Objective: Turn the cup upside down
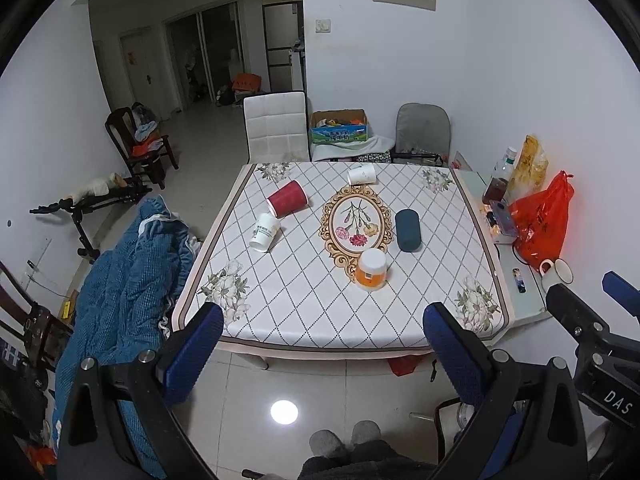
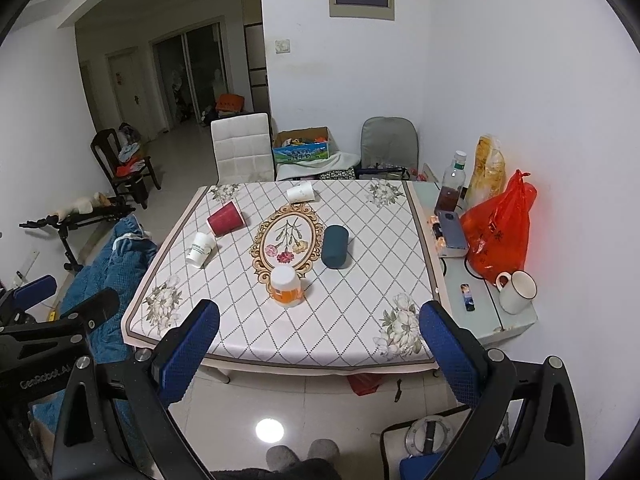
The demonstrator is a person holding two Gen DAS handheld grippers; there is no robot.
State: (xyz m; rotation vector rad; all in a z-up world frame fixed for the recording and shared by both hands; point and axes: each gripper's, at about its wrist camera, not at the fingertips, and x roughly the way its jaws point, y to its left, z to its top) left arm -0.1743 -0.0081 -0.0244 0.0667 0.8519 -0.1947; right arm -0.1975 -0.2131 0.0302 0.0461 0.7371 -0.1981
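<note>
Several cups rest on the patterned table [image 1: 304, 312] [image 2: 320, 332]. A red cup [image 1: 287, 198] [image 2: 225, 219], a white printed cup [image 1: 264, 231] [image 2: 200, 249], a plain white cup [image 1: 361, 175] [image 2: 300, 192] and a dark teal cup [image 1: 408, 229] [image 2: 335, 246] lie on their sides. An orange cup [image 1: 372, 269] [image 2: 285, 285] stands with a white end up. My left gripper [image 1: 324, 336] and right gripper [image 2: 320, 340] are both open and empty, held above the floor before the table's near edge.
A side table [image 2: 486, 312] at right holds a white mug [image 2: 516, 291], red bag [image 2: 498, 228], bottle [image 2: 451, 184] and phone [image 2: 451, 229]. A blue quilt [image 1: 124, 292] lies left of the table. A white chair [image 1: 276, 128] and grey chair [image 1: 422, 128] stand behind.
</note>
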